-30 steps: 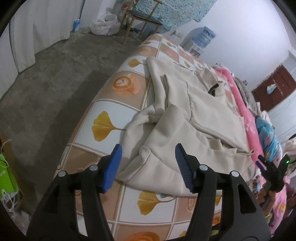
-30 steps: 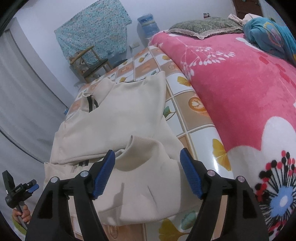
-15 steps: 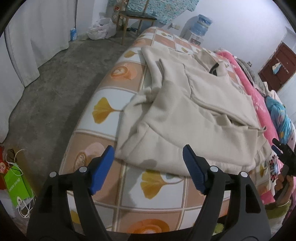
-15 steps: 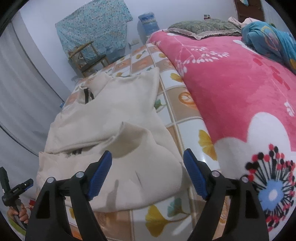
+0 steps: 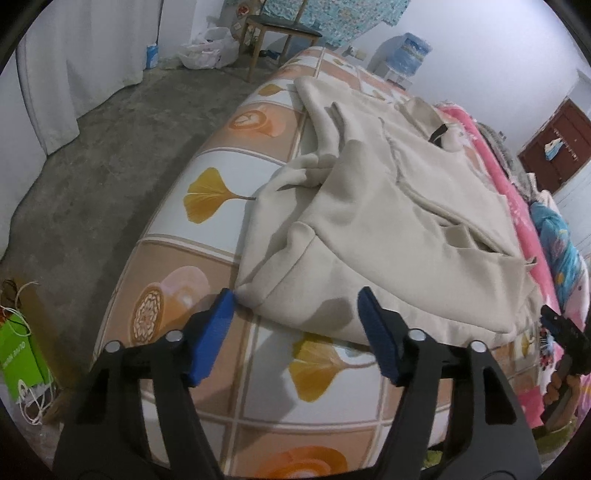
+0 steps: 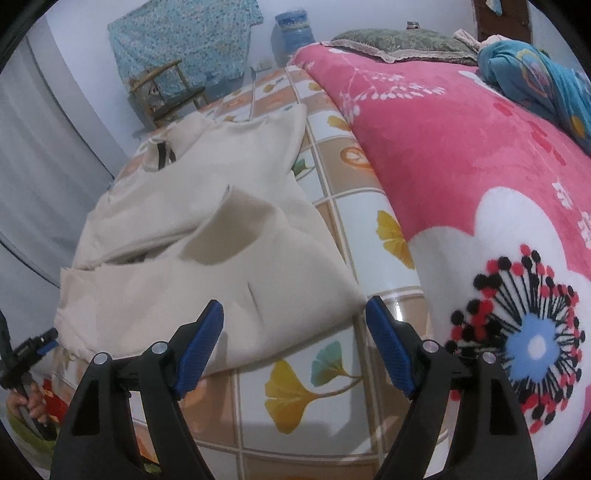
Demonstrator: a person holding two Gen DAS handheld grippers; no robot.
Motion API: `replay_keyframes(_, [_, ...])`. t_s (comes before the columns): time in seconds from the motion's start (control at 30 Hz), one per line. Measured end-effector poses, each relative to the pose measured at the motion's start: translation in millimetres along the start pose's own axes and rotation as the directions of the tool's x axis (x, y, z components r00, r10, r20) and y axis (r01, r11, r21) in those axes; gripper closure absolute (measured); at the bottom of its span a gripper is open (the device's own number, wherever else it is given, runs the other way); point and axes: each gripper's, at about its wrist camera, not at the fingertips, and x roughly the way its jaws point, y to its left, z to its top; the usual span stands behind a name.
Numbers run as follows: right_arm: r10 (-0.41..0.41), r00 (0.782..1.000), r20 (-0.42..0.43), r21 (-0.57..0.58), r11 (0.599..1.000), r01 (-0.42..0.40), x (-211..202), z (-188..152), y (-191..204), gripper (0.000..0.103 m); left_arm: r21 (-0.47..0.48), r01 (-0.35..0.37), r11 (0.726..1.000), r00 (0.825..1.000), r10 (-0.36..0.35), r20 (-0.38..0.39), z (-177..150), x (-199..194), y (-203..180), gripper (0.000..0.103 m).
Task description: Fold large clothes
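A cream garment (image 5: 388, 229), partly folded, is lying on a bed (image 5: 207, 258) whose cover shows square tiles with yellow leaves and orange cups. Its nearest folded edge is running roughly along the near side of the bed, stopping 1 row of tiles short of the mattress rim, so a bare strip of cover is lying open between cloth and rim.

The left tool (image 5: 295, 306) is hovering just in front of the garment's near left corner, its 2 blue fingers (image 5: 212, 332) spread and closing, with nothing pinched; the left fingertip is sitting just beside the corner of the cloth, and whether it is touching cannot be told. To the left of the bed a grey concrete floor (image 5: 92, 177) is lying open as far as a white curtain (image 5: 74, 66), with a green bag (image 5: 22, 362) low at the edge.

The right tool (image 6: 295, 317) is hanging over the garment's near right corner, fingers spread wide and pinching nothing, the right fingertip over bare cover just past the cloth's edge. A column of tiled cover is staying free between the garment's right edge and a pink flowered blanket (image 6: 461, 155). A chair (image 6: 166, 92) and a blue water bottle (image 6: 291, 33) are standing beyond the far end of the bed.
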Motion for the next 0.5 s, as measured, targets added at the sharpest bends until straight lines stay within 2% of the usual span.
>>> replay_keyframes(0.13, [-0.041, 0.999, -0.004, -0.041, 0.998, 0.041, 6, -1, 6, 0.026, 0.046, -0.058, 0.997, 0.998, 0.057, 0.014, 1, 4, -7, 0.046])
replay_keyframes(0.23, [-0.084, 0.996, 0.003, -0.070, 0.994, 0.084, 11, 1, 8, 0.031, 0.071, -0.116, 0.991, 0.993, 0.115, 0.027, 1, 6, -12, 0.056])
replay_keyframes(0.3, [-0.117, 0.993, 0.002, -0.086, 0.989, 0.117, 16, 1, 9, 0.038, 0.084, -0.153, 0.985, 0.988, 0.151, 0.038, 1, 8, -15, 0.067])
replay_keyframes(0.33, [-0.136, 0.991, 0.006, -0.099, 0.986, 0.136, 18, 1, 10, 0.042, 0.094, -0.165, 0.982, 0.986, 0.162, 0.043, 0, 8, -17, 0.071])
replay_keyframes(0.4, [-0.170, 0.985, 0.013, -0.128, 0.977, 0.170, 20, 0, 13, 0.057, 0.120, -0.171, 0.978, 0.985, 0.165, 0.052, -1, 8, -21, 0.082])
replay_keyframes(0.43, [-0.194, 0.981, 0.016, -0.146, 0.970, 0.195, 21, -1, 14, 0.072, 0.135, -0.178, 0.975, 0.983, 0.172, 0.057, -1, 8, -23, 0.084])
replay_keyframes(0.47, [-0.204, 0.979, 0.017, -0.158, 0.966, 0.204, 21, -1, 15, 0.082, 0.164, -0.190, 0.968, 0.981, 0.181, 0.068, -3, 6, -27, 0.087])
replay_keyframes(0.5, [-0.193, 0.981, 0.014, -0.156, 0.969, 0.193, 20, -1, 15, 0.085, 0.179, -0.198, 0.964, 0.979, 0.186, 0.080, -2, 4, -29, 0.089])
